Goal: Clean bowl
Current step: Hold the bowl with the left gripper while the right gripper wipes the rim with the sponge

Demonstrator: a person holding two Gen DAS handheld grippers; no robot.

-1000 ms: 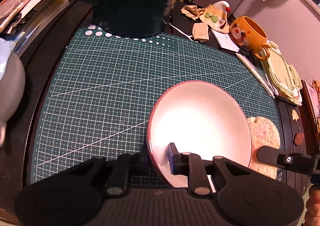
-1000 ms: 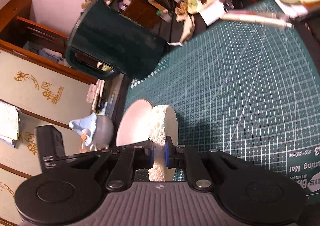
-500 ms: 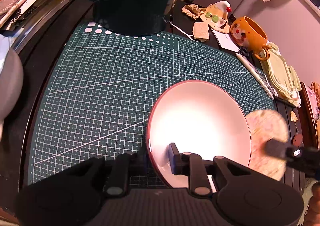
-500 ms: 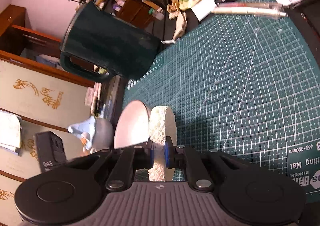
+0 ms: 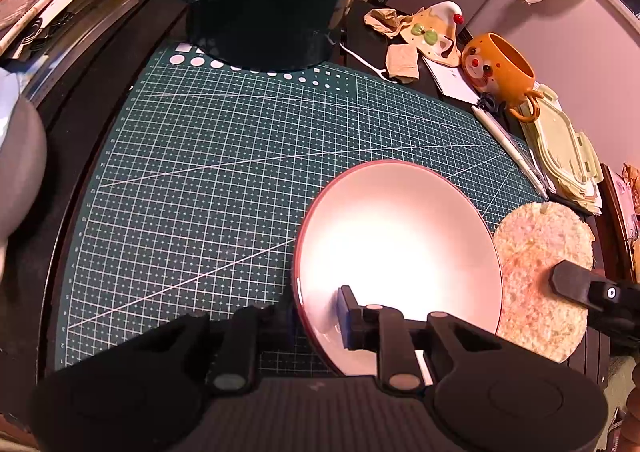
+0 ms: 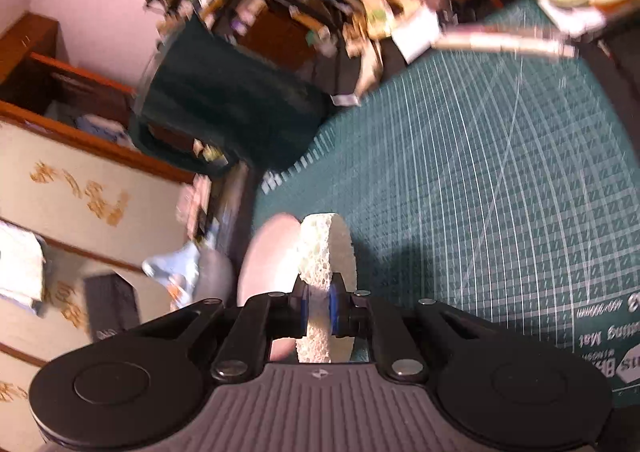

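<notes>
Gripping the bowl (image 5: 400,248) rim, the left hand-held gripper (image 5: 320,316) view alone shows the right's (image 6: 319,310) clamped sponge (image 5: 544,280) face.

White bowl (image 5: 400,244) w/ red rim, tilted above green mat; round sponge (image 5: 540,272) just beside it.

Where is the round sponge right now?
The sponge is pinched edge-on in the right claw, just off the right rim of the white bowl that the left claw holds over the green cutting mat.
</notes>
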